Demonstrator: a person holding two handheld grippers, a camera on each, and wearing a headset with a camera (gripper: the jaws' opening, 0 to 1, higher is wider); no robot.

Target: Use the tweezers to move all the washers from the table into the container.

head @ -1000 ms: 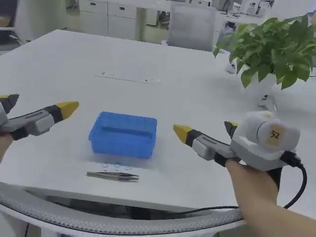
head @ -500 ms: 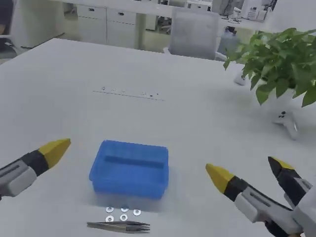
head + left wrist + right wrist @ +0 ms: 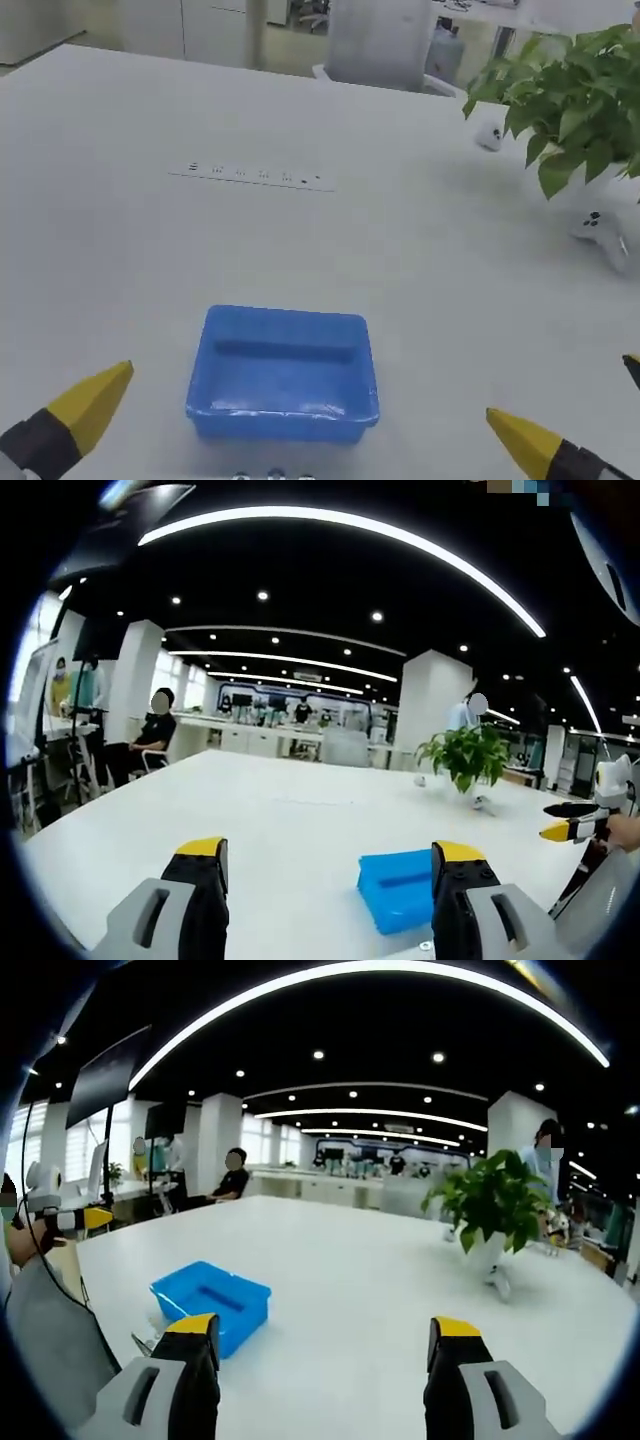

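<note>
You have two grippers in hand: the left gripper (image 3: 330,852) and the right gripper (image 3: 318,1328). The worktop (image 3: 120,250) carries one blue container (image 3: 283,372) and one pair of tweezers (image 3: 143,1342). In the head view the washers (image 3: 275,474) at 6 o'clock are cut off, so you can't count them. One potted plant (image 3: 570,90) stands at 2 o'clock, with two small white objects (image 3: 488,137) near it and one socket strip (image 3: 250,176) at 12.

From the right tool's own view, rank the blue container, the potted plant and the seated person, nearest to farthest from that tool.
1. Blue container, low left on the table.
2. Potted plant, right, farther along the table.
3. Seated person, beyond the table's far left edge.
</note>
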